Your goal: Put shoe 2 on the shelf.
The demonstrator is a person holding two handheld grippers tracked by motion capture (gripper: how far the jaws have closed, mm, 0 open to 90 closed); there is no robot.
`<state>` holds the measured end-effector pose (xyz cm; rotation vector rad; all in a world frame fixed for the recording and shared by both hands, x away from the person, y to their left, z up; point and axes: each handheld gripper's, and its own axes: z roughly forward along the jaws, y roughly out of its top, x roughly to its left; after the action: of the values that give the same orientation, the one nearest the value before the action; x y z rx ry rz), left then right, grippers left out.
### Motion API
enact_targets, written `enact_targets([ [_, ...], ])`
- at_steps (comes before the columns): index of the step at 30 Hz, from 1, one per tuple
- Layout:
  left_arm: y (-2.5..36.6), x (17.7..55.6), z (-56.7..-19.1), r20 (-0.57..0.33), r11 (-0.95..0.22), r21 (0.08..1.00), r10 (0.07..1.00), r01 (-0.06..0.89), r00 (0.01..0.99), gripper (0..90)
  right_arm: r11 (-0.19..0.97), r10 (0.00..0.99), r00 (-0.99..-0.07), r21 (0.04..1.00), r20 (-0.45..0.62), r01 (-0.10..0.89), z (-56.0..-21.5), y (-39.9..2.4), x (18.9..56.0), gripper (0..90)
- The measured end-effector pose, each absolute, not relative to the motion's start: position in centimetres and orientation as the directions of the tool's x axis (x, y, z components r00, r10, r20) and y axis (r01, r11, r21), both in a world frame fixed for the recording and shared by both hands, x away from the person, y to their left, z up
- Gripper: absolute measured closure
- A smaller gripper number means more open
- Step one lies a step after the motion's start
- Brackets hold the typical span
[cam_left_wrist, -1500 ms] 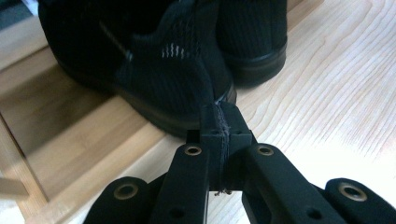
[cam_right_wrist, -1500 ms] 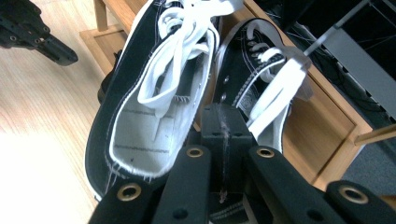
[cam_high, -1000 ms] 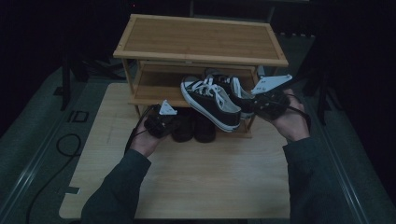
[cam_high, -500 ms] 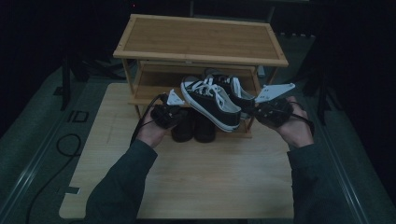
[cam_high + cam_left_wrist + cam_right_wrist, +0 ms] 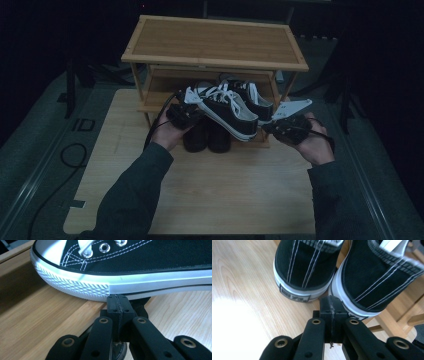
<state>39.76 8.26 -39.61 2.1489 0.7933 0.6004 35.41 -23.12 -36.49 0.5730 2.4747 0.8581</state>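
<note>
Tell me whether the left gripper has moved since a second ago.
Yes. In the high view the left gripper has shifted up and to the right against the shoe rack, from beside the dark shoes to the near sneaker's toe.

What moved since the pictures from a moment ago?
The left gripper came up from beside the dark shoes to the toe of the near sneaker. The right gripper dropped a little by the heels. Both jaws stayed shut, gripping nothing. The sneakers, dark shoes and rack look unmoved.

I'm seeing black canvas sneakers (image 5: 227, 110) showing white soles, laces and stitching, a light wood-grain bench (image 5: 225, 185), a tan rack (image 5: 215, 42) and black jaws.
</note>
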Motion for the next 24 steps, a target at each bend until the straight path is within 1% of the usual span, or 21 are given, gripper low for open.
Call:
enact_targets([
  [8,8.1,40.0,-39.4,0.178,-0.532,0.771,0.709,0.352,0.683,90.0,0.722,0.511,-0.816,0.651,-0.271,0.236,-37.2,-23.0,35.5,89.7],
  [17,8.0,40.2,-39.5,0.175,-0.517,0.773,0.731,0.368,0.66,90.0,0.722,0.509,-0.821,0.649,-0.26,0.241,-38.0,-22.9,35.6,89.7],
  [20,8.0,40.4,-39.5,0.173,-0.508,0.776,0.74,0.372,0.649,90.0,0.725,0.501,-0.826,0.646,-0.258,0.237,-38.2,-22.8,35.6,89.7],
  [21,8.1,40.5,-39.5,0.158,-0.497,0.78,0.743,0.38,0.65,90.0,0.728,0.494,-0.831,0.644,-0.257,0.234,-38.3,-22.8,35.5,89.7],
  [24,8.0,40.6,-39.4,0.163,-0.503,0.775,0.744,0.382,0.648,90.0,0.734,0.484,-0.836,0.639,-0.257,0.229,-38.5,-22.6,35.4,89.7],
])
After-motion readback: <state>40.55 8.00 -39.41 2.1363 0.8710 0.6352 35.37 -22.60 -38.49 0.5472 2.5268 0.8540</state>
